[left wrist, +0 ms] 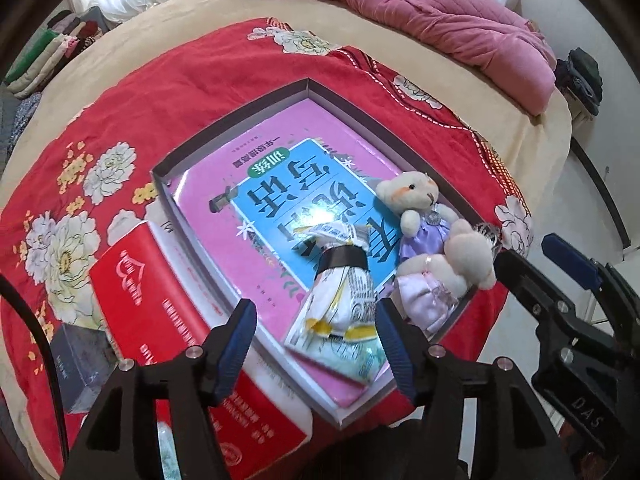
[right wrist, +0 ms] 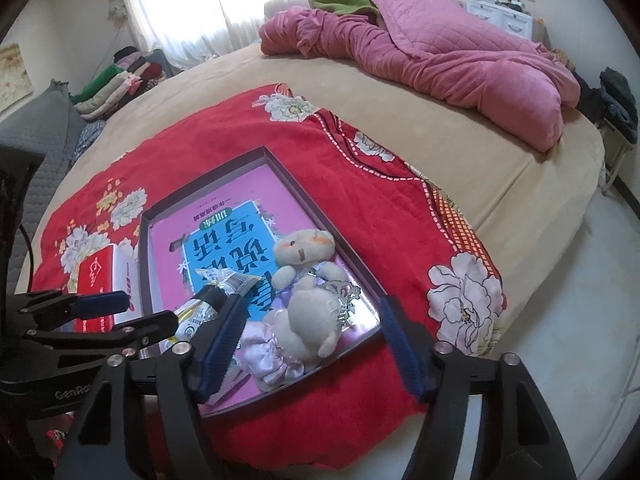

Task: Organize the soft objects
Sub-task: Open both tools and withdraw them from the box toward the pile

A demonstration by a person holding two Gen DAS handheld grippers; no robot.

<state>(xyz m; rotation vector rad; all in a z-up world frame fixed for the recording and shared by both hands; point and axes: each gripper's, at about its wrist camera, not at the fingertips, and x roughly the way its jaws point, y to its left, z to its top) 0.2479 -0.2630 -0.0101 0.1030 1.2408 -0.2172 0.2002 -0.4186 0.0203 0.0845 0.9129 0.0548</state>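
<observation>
A shallow box (left wrist: pixel 232 126) (right wrist: pixel 316 208) lies on a red floral blanket (left wrist: pixel 160 100) (right wrist: pixel 380 220) and holds a pink and blue book (left wrist: pixel 280 200) (right wrist: pixel 216 240). On the book lie a cream teddy bear in a lilac dress (left wrist: pixel 424 216) (right wrist: pixel 308 248) and a crumpled white packet with a black band (left wrist: pixel 340 304) (right wrist: pixel 224 284). My left gripper (left wrist: pixel 316 312) (right wrist: pixel 146 308) hovers open over the packet, its pads apart from it. My right gripper (right wrist: pixel 312 304) (left wrist: pixel 530 250) stands open above the bear's legs, gripping nothing.
A red carton (left wrist: pixel 160 300) (right wrist: pixel 96 276) lies left of the box, with a dark clear case (left wrist: pixel 76 356) beside it. A silver tiara (right wrist: pixel 344 300) rests by the bear. A pink quilt (right wrist: pixel 440 52) is heaped at the bed's far side. Folded clothes (right wrist: pixel 116 76) are stacked far left.
</observation>
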